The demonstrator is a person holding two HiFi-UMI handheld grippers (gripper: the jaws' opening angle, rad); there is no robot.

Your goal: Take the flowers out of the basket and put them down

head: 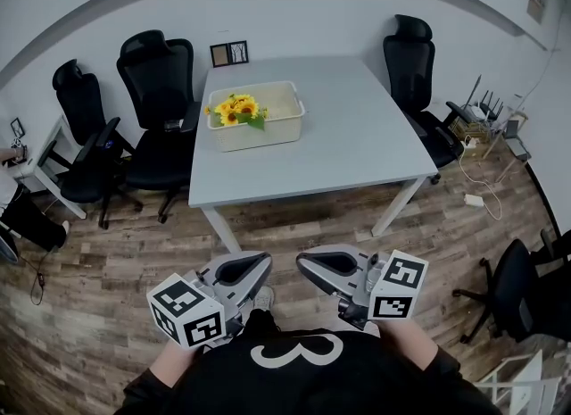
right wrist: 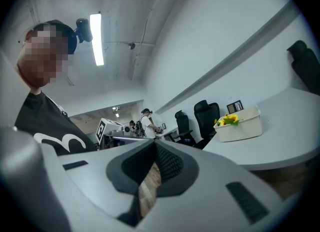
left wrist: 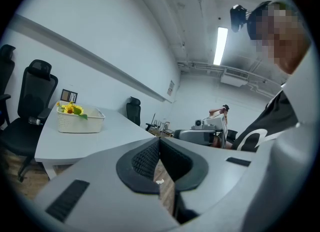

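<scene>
**Head view.** A pale grey table (head: 348, 136) stands with its far edge against the white wall. Its near edge runs across the middle of the view, slightly tilted, with one leg under each near corner. A band of wooden floor (head: 294, 221) lies open between that near edge and the person. Two black office chairs (head: 161, 92) crowd the table's left side. A third chair (head: 412, 56) stands at the far right corner. Cables and small devices (head: 482, 119) lie on the floor by the right wall.

The white basket (head: 268, 134) sits on the far left part of the tabletop, close to the left edge. A picture frame (head: 228, 53) stands just behind it at the wall. Bare tabletop stretches in front of the basket and to its right.

The flowers (head: 236, 110) are a small bunch of yellow sunflowers with dark centres and green leaves. They lie inside the basket at its left end, and the heads rise just above the rim.

**Gripper views.** The left gripper (head: 259, 264) and the right gripper (head: 308, 266) are both held low in front of the person's torso, well apart from the table. Their tips point toward each other. In each gripper's own view the jaws meet at the tips and nothing is between them. Only floor shows through the slot behind the ribbed pads (left wrist: 145, 158).
</scene>
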